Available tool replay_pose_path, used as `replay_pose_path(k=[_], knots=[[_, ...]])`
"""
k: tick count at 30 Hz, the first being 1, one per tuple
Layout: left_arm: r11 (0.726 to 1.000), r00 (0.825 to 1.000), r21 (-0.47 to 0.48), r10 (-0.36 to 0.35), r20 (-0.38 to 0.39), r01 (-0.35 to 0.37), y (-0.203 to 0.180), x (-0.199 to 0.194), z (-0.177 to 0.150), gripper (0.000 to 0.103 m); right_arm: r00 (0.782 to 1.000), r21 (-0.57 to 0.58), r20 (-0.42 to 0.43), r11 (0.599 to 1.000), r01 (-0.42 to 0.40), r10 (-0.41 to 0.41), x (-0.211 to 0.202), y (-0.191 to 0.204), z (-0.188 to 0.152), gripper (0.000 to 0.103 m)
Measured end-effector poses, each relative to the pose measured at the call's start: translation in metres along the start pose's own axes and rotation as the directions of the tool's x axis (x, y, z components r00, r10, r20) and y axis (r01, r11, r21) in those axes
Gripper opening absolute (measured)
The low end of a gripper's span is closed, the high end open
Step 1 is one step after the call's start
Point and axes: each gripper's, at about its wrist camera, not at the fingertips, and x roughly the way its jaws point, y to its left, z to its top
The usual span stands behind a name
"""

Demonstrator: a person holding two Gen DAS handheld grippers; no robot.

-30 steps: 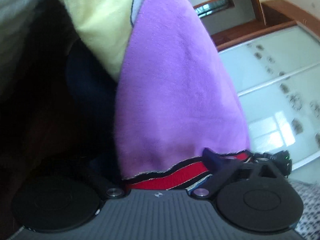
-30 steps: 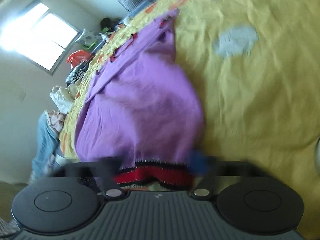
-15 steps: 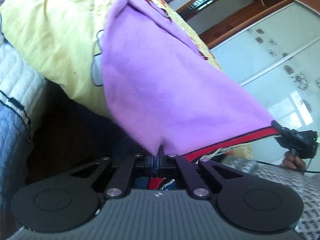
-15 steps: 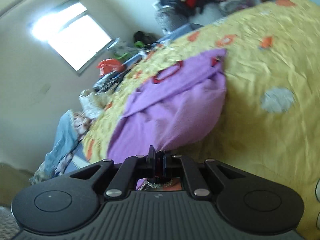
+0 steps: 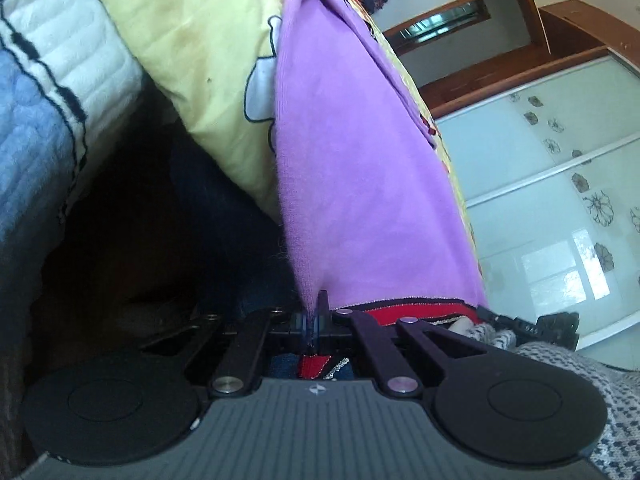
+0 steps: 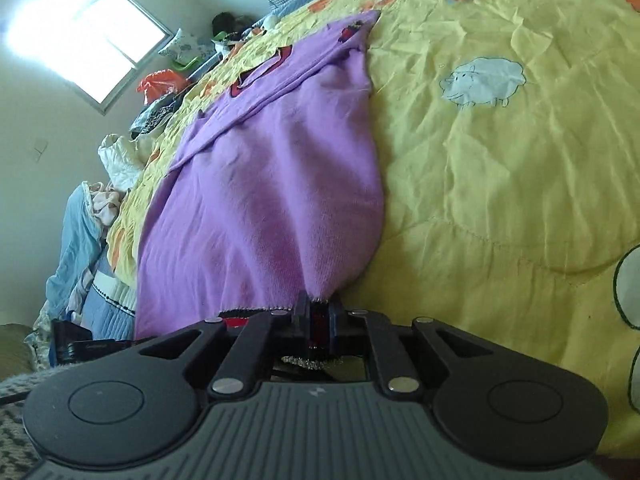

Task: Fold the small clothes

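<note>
A purple knit sweater [image 6: 272, 184] with a red and black striped hem lies on a yellow bedspread [image 6: 500, 168], its neck end far from me. My right gripper [image 6: 318, 316] is shut on the hem's right corner. In the left wrist view the same sweater [image 5: 360, 168] hangs stretched from the bed edge, and my left gripper [image 5: 314, 320] is shut on the hem's other corner. The red hem band [image 5: 416, 312] runs taut toward the right gripper's body [image 5: 532, 324].
The bedspread has sheep and orange prints. Piles of clothes [image 6: 92, 216] lie at the bed's far left edge under a bright window [image 6: 84, 40]. A blue and white quilt [image 5: 44, 92] and a dark gap lie below the bed edge. A glass wardrobe [image 5: 560, 200] stands behind.
Both grippers closed on the hem corners, having been open a second ago. They then pulled the hem back toward me, drawing the sweater straighter on the bed.
</note>
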Motion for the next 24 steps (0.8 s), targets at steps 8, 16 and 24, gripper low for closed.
replay_pose_path(k=[8, 16, 24], knots=[[0.997, 0.995, 0.041, -0.068, 0.077, 0.065, -0.027, -0.052, 0.011, 0.001, 0.989, -0.08, 0.111, 0.993, -0.089, 0.097, -0.025, 0.028, 0.019, 0.005], [0.99, 0.975, 0.004, -0.138, 0.172, 0.139, -0.047, -0.073, 0.039, 0.001, 0.942, -0.025, 0.257, 0.976, -0.217, 0.216, -0.047, 0.026, 0.069, 0.005], [0.989, 0.968, -0.001, -0.143, 0.208, 0.146, -0.066, -0.06, 0.103, 0.001, 0.909, -0.039, 0.33, 0.965, -0.258, 0.256, -0.042, 0.033, 0.11, 0.005]])
